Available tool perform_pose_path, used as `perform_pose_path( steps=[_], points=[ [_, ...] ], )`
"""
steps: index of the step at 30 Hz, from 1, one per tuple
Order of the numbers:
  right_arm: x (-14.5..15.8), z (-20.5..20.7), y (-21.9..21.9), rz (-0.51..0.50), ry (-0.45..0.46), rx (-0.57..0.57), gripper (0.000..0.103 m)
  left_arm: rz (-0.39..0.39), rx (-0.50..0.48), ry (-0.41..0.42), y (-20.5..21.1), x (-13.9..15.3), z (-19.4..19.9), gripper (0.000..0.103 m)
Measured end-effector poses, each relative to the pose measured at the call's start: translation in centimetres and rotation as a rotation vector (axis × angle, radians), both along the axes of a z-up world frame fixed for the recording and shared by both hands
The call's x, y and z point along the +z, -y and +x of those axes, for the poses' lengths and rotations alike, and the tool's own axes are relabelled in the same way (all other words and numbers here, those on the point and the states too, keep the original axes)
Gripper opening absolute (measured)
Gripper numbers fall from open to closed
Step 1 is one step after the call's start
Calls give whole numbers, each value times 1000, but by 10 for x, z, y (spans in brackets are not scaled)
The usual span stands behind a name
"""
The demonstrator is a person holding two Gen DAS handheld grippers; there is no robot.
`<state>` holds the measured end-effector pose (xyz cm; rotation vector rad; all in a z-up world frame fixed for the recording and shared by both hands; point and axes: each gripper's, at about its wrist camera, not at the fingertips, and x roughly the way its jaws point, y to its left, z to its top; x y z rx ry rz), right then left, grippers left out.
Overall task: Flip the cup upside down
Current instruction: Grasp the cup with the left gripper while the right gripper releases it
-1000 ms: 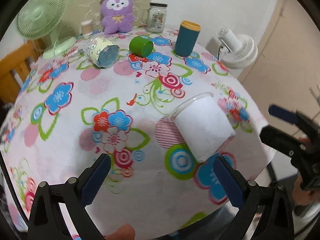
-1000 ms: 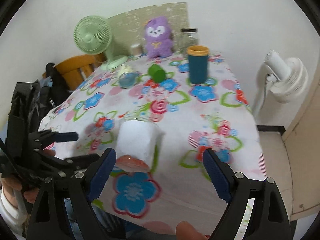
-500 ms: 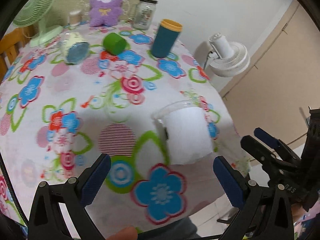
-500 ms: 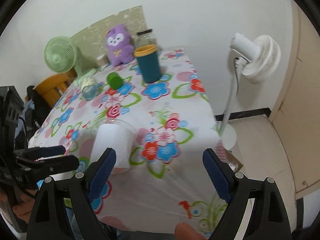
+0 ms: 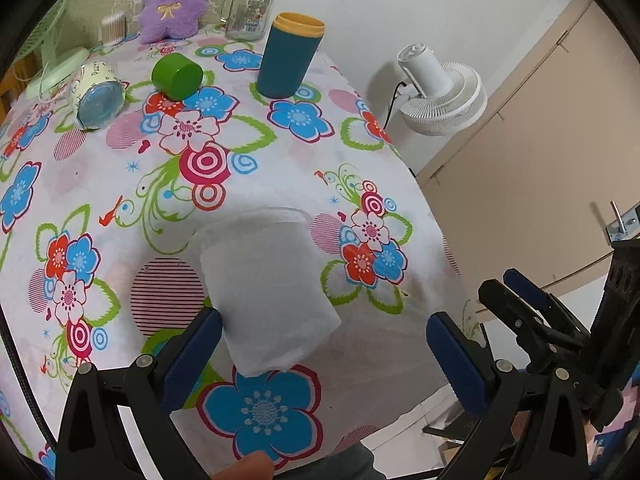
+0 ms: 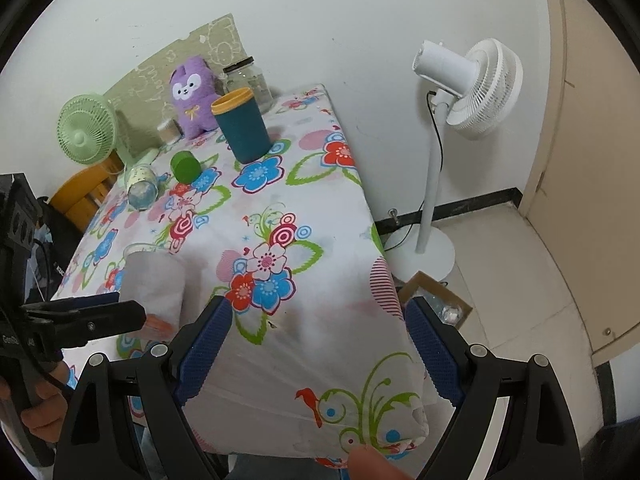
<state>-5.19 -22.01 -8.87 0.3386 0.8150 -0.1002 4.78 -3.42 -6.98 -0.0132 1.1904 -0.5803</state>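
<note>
A frosted white plastic cup point(image 5: 266, 288) lies on its side on the flowered tablecloth point(image 5: 280, 160), near the front edge, its open mouth facing away from me. It also shows in the right wrist view point(image 6: 154, 284). My left gripper point(image 5: 324, 354) is open, its fingers either side of the cup's closed base, not touching it. My right gripper point(image 6: 318, 354) is open and empty, over the table's front right corner, to the right of the cup.
A teal cup with a yellow rim point(image 5: 290, 60) stands upright at the back. A green cup point(image 5: 176, 77) and a patterned cup point(image 5: 96, 94) lie on their sides. A purple plush point(image 5: 174, 0), a glass jar point(image 5: 250, 8) and a green fan point(image 6: 86, 128) stand behind. A white floor fan point(image 6: 468, 88) stands right of the table.
My left gripper has moved closer to the cup, which now sits between its fingers. My right gripper has swung right, toward the table's corner and the floor fan.
</note>
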Motion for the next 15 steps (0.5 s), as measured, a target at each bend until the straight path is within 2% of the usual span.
perform_pose_path(
  steps=[15],
  points=[
    [-14,1,5,27,-25,-14,90,74,4,-29,11,-29,10,103]
  ],
)
